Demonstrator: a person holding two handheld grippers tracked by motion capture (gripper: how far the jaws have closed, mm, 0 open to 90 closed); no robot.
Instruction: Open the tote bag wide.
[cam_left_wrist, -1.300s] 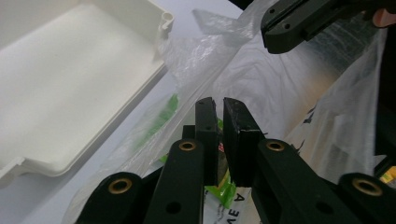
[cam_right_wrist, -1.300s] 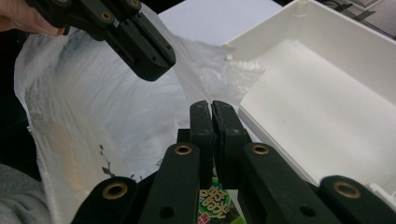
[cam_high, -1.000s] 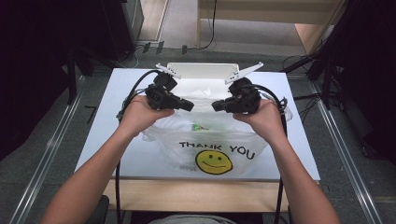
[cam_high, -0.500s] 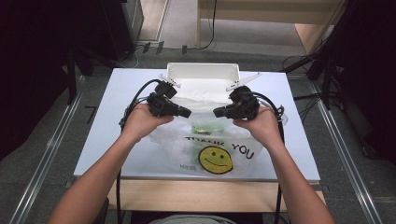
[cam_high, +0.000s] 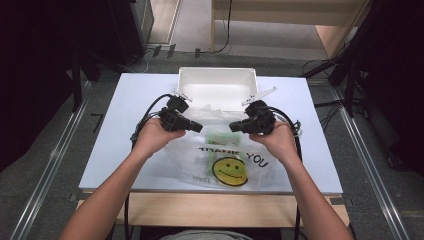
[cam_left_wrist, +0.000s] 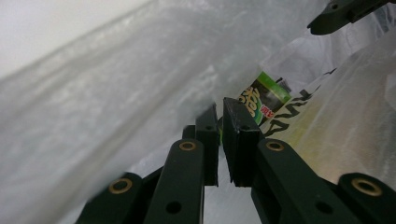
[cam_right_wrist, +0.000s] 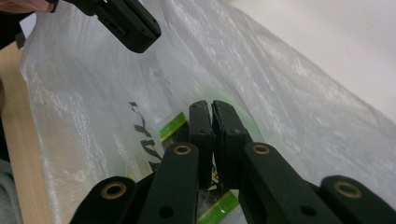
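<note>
High view showed the left gripper (cam_high: 199, 128) and right gripper (cam_high: 232, 127) each pinching the plastic bag (cam_high: 220, 165) with jaws pressed together; white bin (cam_high: 217, 80) behind.

A fixed camera looks forward and down from above the person's side onto the white table (cam_high: 125, 150), while two close cameras ride the grippers, facing each other across the same plastic bag (cam_high: 220, 165), each catching the opposite gripper at its top edge.

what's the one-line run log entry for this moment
left gripper: shut on plastic bag | right gripper: shut on plastic bag | green packet inside
</note>
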